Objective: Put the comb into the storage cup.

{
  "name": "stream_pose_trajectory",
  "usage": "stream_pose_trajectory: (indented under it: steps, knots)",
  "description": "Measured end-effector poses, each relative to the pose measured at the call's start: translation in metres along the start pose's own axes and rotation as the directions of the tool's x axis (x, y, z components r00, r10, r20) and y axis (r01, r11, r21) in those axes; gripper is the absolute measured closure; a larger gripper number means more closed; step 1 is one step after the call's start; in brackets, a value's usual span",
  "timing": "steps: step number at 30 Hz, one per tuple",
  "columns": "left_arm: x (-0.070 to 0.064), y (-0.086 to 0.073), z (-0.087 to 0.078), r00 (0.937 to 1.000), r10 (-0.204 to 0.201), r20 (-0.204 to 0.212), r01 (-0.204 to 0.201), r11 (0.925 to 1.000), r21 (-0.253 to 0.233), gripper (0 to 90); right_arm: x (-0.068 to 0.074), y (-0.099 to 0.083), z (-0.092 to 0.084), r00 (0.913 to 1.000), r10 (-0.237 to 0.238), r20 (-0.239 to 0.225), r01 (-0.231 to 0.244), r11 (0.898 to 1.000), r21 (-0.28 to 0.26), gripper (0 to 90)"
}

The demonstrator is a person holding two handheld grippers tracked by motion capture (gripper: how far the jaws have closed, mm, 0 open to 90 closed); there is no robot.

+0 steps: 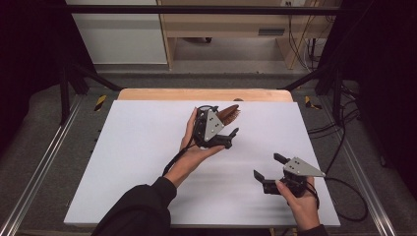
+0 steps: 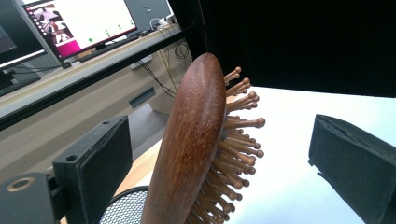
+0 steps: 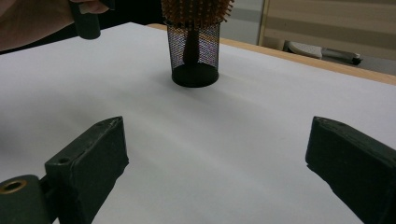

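Overhead first: from the high view we see the left gripper (image 1: pixel 225 133) over the far middle of the white table (image 1: pixel 137 162), jaws apart, with the wooden hairbrush (image 1: pixel 229 114) just beyond it. The right gripper (image 1: pixel 268 169) rests near the table's front right, well apart from the brush, jaws also apart and holding nothing.

Left gripper view: the brush (image 2: pixel 194 140) stands between our two black jaws, its wooden back towards the left jaw and its bristles (image 2: pixel 238 135) towards the right jaw. Neither jaw touches it. The rim of a black mesh cup (image 2: pixel 123 207) shows below.

Right gripper view: the mesh cup (image 3: pixel 194 53) stands ahead of our open jaws, the brush handle down inside it.

Judgement: the step looks like gripping the brush head. To do it well, we would centre the jaws on the wooden back, close slowly, and lift straight up so the cup does not tip.

No brand, label or readable writing noted.
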State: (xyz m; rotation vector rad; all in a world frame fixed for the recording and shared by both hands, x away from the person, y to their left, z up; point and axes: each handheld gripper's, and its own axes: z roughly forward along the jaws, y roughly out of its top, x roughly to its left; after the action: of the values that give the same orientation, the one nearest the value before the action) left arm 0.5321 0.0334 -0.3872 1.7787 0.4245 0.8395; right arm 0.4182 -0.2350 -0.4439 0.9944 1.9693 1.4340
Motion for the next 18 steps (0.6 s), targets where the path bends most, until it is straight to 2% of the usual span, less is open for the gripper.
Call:
stream_pose_trajectory:
  steps: [18]
  knots:
    - [0.003,0.001,-0.016,0.9998,-0.02,0.003,0.02,0.9996,-0.021,5.3,0.0,0.0,0.0,1.0,-0.005,0.0,0.005,1.0,0.001,5.9]
